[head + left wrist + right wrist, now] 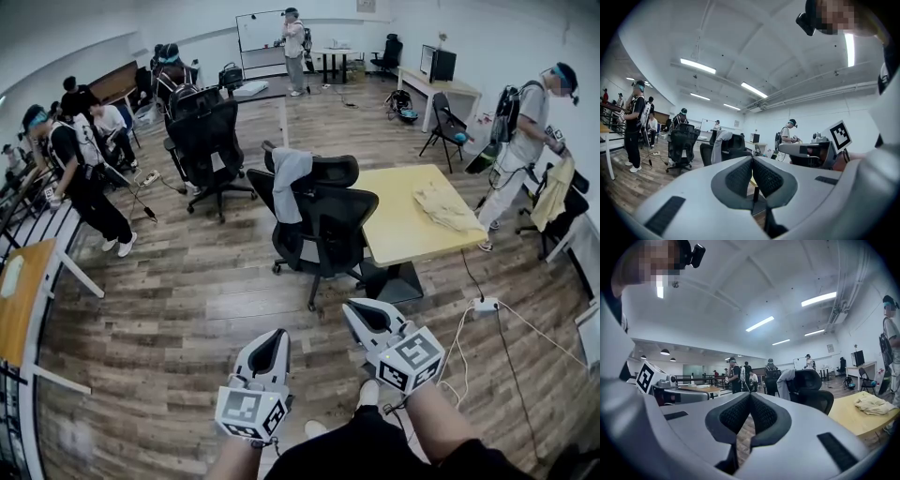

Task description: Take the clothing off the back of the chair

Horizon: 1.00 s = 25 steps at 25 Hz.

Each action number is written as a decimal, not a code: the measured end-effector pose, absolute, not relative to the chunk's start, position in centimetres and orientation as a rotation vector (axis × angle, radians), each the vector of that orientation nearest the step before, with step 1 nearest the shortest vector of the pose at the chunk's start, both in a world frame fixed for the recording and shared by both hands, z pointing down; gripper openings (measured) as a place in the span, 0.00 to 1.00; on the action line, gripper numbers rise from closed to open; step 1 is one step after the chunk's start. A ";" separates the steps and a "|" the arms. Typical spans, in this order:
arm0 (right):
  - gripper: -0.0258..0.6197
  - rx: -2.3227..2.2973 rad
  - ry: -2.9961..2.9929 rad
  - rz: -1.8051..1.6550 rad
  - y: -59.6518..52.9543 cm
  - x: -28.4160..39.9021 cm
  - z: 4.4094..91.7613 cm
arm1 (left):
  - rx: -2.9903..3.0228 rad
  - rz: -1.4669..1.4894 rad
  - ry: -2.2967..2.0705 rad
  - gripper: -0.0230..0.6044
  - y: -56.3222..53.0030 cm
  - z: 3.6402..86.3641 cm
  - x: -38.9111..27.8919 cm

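A grey garment (287, 180) hangs over the back of a black office chair (323, 225) beside a yellow table (412, 211). The garment (719, 145) also shows in the left gripper view and again, on the same chair, as a grey drape (786, 381) in the right gripper view. My left gripper (272, 339) and right gripper (361, 314) are held low and close to me, well short of the chair. Both point level toward it, jaws pressed together with nothing between them. The left gripper's tips (752, 159) and the right gripper's tips (750, 395) meet in their own views.
A cream cloth (448, 206) lies on the yellow table. A second black chair (208, 141) stands to the left behind. Several people stand or sit around the room. A white power strip and cables (486, 304) lie on the wooden floor at right. An orange table (21, 300) is at left.
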State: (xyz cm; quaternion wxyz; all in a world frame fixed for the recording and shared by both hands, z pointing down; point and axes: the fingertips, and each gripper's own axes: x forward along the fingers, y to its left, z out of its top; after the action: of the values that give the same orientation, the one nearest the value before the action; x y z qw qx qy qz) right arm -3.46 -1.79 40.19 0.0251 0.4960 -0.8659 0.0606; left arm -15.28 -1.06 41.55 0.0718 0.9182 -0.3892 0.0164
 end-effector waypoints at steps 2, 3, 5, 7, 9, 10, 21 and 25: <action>0.06 1.533 -2.675 0.185 -1.7 -3.5 40.2 | 2.759 0.051 -1.168 0.07 -0.9 41.6 -15.3; 0.06 1.532 -2.676 0.183 -1.7 -3.5 40.1 | 2.758 0.053 -1.167 0.07 -0.9 41.7 -15.3; 0.06 1.530 -2.679 0.181 -1.7 -3.4 40.0 | 2.753 0.056 -1.165 0.07 -0.8 41.9 -15.1; 0.06 1.524 -2.684 0.181 -1.9 -3.2 40.1 | 2.746 0.062 -1.168 0.07 -0.8 42.1 -14.9; 0.06 1.516 -2.692 0.178 -2.4 -2.9 40.1 | 2.741 0.067 -1.178 0.07 -1.1 42.2 -14.7; 0.06 1.512 -2.697 0.177 -2.7 -2.7 40.0 | 2.738 0.068 -1.183 0.07 -1.3 42.3 -14.5; 0.06 1.477 -2.739 0.194 -6.6 1.4 39.6 | 2.721 0.097 -1.234 0.07 -4.6 41.9 -10.5; 0.06 1.448 -2.757 0.213 -8.8 3.3 40.1 | 2.706 0.107 -1.260 0.07 -6.5 41.9 -8.7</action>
State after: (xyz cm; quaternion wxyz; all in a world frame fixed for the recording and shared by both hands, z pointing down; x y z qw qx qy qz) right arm 3.25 -8.79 40.07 0.0102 0.4638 -0.8833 0.0681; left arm -8.67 -6.52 41.93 0.0772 0.9033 -0.4206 0.0358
